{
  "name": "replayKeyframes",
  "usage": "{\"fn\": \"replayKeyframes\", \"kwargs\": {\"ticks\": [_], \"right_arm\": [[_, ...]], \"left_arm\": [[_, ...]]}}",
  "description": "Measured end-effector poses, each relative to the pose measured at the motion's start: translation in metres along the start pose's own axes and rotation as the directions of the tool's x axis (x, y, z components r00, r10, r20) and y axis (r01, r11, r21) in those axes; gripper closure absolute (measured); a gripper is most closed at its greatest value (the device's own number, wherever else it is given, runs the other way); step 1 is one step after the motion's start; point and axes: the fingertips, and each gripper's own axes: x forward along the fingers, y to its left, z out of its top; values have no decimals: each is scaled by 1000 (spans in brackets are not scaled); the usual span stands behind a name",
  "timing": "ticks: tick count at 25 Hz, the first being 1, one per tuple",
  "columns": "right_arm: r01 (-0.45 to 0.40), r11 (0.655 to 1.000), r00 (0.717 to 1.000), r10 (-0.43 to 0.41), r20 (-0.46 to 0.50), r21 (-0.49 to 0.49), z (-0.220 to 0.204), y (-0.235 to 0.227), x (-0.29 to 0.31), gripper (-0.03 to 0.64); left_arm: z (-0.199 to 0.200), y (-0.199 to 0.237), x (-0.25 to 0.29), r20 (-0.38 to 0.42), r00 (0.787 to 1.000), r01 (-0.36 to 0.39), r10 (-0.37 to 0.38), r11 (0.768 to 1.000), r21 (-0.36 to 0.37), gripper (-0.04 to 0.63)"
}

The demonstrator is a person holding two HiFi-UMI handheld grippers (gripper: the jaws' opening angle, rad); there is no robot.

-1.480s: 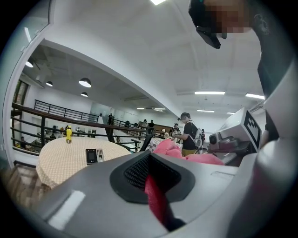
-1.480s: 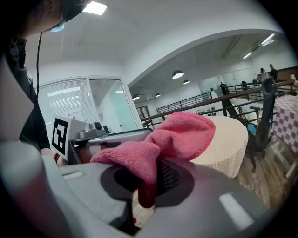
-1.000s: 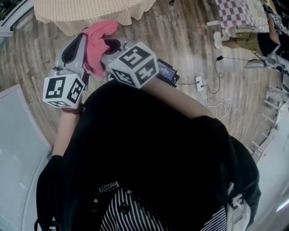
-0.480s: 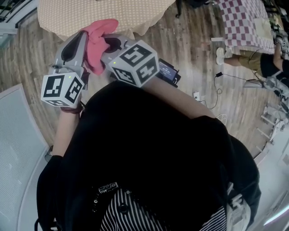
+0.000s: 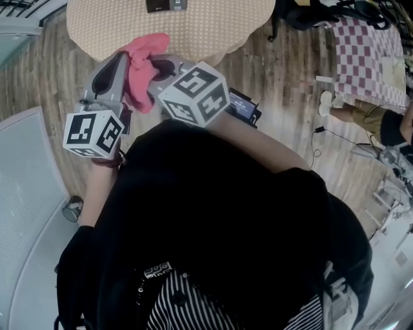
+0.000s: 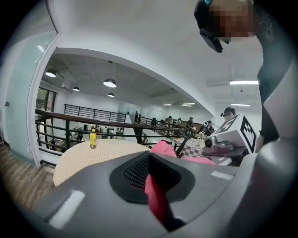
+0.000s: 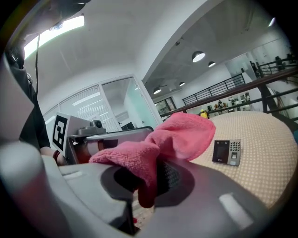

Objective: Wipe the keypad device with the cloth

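Observation:
A pink cloth [image 5: 139, 64] hangs bunched between my two grippers, held up in front of the person's chest. The left gripper [image 5: 116, 64] is shut on one part of it, and pink fabric is pinched between its jaws [image 6: 157, 195]. My right gripper [image 5: 161, 64] is shut on the cloth [image 7: 163, 139] too, with folds spilling over its jaws. The keypad device [image 7: 227, 151], dark with a small button grid, lies flat on a round table with a beige cloth [image 5: 213, 26]. In the head view the keypad device [image 5: 166, 5] shows at the top edge, beyond both grippers.
A small yellow bottle [image 6: 93, 138] stands on the round table. A dark device with a blue screen [image 5: 244, 105] sits behind the right arm. A checkered table [image 5: 371, 51] and a seated person are at right. A cable [image 5: 319, 132] runs over the wooden floor. A pale panel [image 5: 26, 193] is at left.
The round table has come further into the head view and the keypad device now shows at its top edge. Both grippers still hold the pink cloth together.

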Motion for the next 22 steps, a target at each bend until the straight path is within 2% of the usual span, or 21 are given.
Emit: {"fn": "replayKeyframes", "kwargs": {"ticks": [5, 14, 18, 22], "right_arm": [[-2, 1000, 1000, 2, -12, 6, 11, -32, -6, 550], [23, 999, 1000, -24, 1, 44, 14, -62, -22, 551], [84, 995, 996, -85, 9, 55, 21, -89, -30, 549], [176, 981, 983, -180, 42, 79, 36, -111, -37, 551]], "left_arm": [[8, -19, 33, -6, 1000, 5, -5, 1000, 4, 592], [8, -34, 67, -38, 997, 62, -61, 998, 10, 591], [11, -40, 96, -41, 990, 139, -138, 990, 9, 592], [23, -45, 121, -34, 969, 244, -243, 969, 35, 592]]}}
